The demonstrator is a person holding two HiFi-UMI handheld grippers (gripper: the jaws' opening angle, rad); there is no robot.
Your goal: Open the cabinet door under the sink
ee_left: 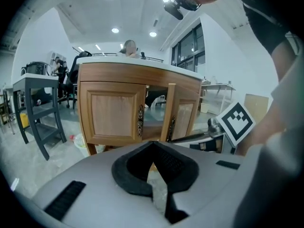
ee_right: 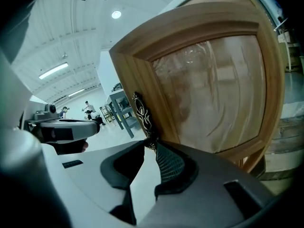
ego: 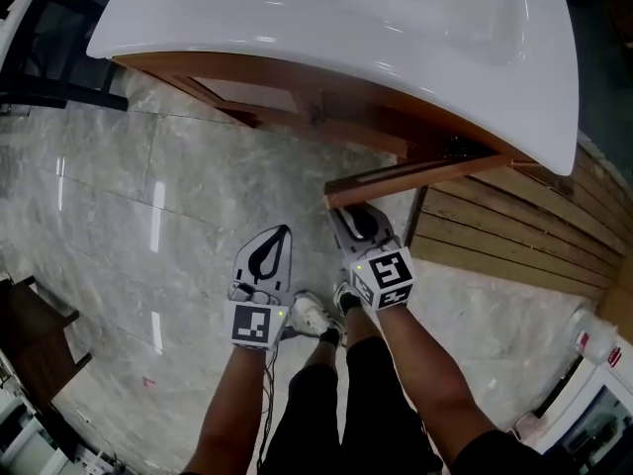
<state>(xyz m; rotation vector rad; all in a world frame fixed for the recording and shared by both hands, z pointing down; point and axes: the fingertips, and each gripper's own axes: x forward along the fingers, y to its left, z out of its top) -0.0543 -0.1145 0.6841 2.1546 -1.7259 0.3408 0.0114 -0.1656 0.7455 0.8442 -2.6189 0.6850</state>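
Observation:
A white sink tops a wooden cabinet. Its right door stands swung out toward me, while the left door is closed. My right gripper is at the free edge of the open door. In the right gripper view its jaws are shut on the lower end of the ornate metal door handle, with the door panel filling the right side. My left gripper hovers over the floor left of the right one, shut with nothing in it.
A slatted wooden platform lies on the floor right of the cabinet. A dark metal table stands to the cabinet's left. The floor is glossy marble tile. My shoes are just behind the grippers. People sit far behind the cabinet.

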